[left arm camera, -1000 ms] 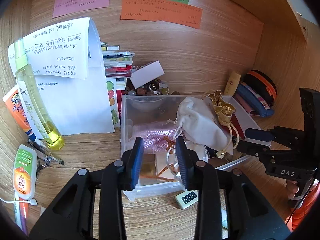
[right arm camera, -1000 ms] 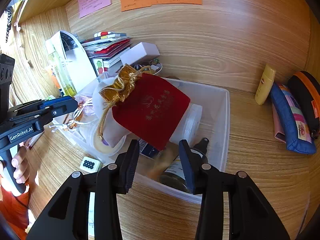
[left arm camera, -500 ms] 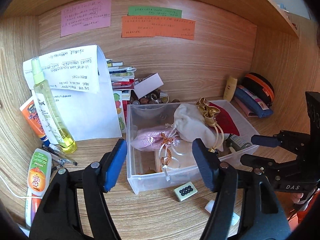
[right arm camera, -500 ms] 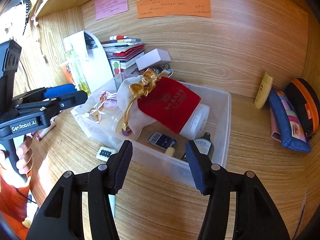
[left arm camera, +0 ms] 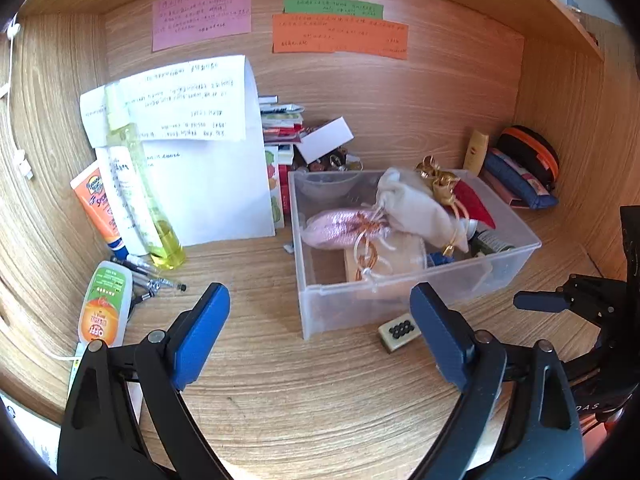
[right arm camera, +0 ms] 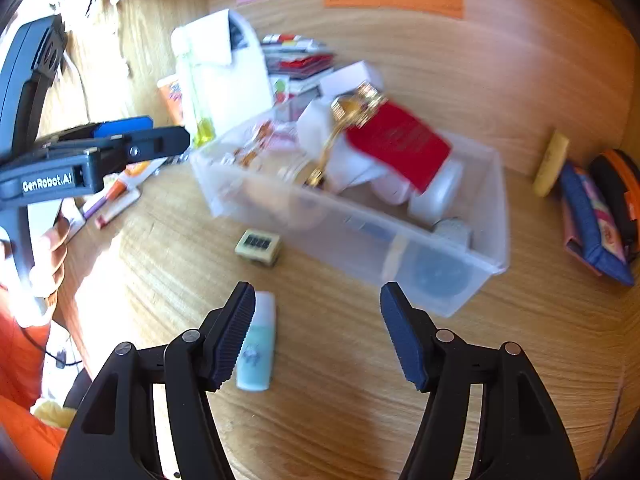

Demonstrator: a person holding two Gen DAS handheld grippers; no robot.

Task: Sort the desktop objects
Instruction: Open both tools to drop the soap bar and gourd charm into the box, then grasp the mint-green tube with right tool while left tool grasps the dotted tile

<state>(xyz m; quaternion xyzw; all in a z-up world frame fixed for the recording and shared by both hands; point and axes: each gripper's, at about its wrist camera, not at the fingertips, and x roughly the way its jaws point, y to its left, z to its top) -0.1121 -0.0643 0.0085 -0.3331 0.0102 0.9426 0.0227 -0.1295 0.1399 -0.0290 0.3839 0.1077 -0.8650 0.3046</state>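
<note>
A clear plastic bin (left arm camera: 316, 300) (right arm camera: 460, 280) stands on the wooden desk, holding a pink pouch (left arm camera: 340, 228), a white pouch (left arm camera: 412, 208) and a red pouch (right arm camera: 400, 144) with gold trim. A mahjong tile (left arm camera: 400, 332) (right arm camera: 256, 244) lies in front of the bin. A pale green tube (right arm camera: 256, 348) lies near my right gripper. My left gripper (left arm camera: 320, 332) is open and empty, in front of the bin. My right gripper (right arm camera: 318, 332) is open and empty, above the desk before the bin.
A yellow spray bottle (left arm camera: 140, 192), an orange sunscreen tube (left arm camera: 98, 208), an OFF bottle (left arm camera: 104, 304) and pens (left arm camera: 152, 276) sit at the left. Papers (left arm camera: 208, 160) and stacked books (left arm camera: 280, 128) stand behind. Pencil cases (left arm camera: 520, 176) (right arm camera: 592, 216) lie at the right.
Both grippers have pulled back from the bin and opened wide. The pouches stay in the bin. The right wrist view is blurred by motion.
</note>
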